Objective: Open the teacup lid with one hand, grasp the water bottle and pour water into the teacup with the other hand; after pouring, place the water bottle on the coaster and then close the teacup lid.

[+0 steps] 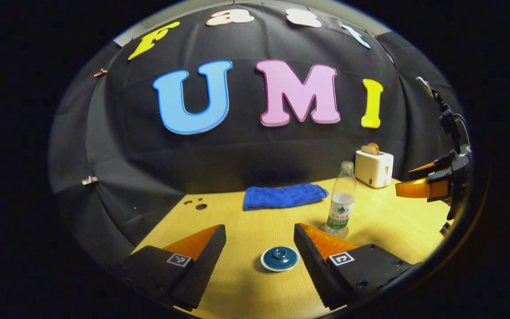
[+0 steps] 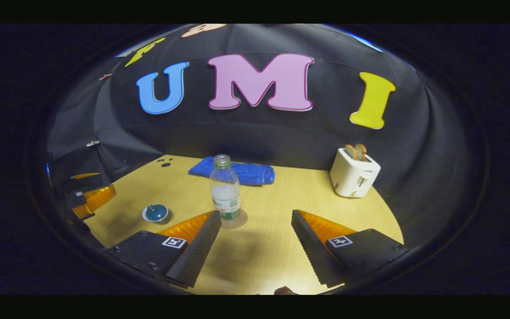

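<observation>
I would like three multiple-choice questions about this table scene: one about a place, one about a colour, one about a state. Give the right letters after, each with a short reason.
1. Where does the clear plastic water bottle stand?
A. on a round coaster
B. on the cloth
C. inside the toaster

2. What colour is the folded cloth at the back of the wooden table?
A. red
B. blue
C. white

3. How is the lid of the small dark blue ceramic teacup?
A. lying beside the cup
B. on the cup
C. held by a hand-held gripper

Answers:
1 A, a round disc shows under the bottle's base.
2 B, the cloth is plainly blue in both views.
3 B, the knobbed lid sits on top, between the open fingers of the left hand-held gripper, untouched.
</observation>
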### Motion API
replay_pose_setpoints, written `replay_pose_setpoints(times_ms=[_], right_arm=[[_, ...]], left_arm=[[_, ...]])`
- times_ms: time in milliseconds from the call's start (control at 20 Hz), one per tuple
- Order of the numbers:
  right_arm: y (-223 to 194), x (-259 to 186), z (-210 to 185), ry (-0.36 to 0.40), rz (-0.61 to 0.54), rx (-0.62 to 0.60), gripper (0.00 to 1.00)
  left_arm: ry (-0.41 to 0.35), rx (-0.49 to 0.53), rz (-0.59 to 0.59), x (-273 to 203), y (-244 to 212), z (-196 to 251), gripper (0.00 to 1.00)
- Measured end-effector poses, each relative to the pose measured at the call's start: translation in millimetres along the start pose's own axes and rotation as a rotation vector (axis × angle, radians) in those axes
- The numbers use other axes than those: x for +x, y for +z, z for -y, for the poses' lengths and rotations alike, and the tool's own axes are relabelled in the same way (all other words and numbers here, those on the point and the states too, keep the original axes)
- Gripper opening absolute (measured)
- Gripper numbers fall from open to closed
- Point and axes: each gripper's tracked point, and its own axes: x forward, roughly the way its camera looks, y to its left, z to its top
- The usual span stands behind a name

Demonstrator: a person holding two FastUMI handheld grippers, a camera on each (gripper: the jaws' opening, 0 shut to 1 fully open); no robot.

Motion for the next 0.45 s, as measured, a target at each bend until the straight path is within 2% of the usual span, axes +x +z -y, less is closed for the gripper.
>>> replay_pose_setpoints(times_ms=[250,450], right_arm=[[60,-49,-1,-0.068,0.127,0.029,0.99],[84,-91,-20,-0.082,0.19,0.087,0.99]], left_arm=[[0.007,-0.06,0.107,-44,75,-19,0.97],[0.012,-0.061,0.16,-71,108,-33,0.96]])
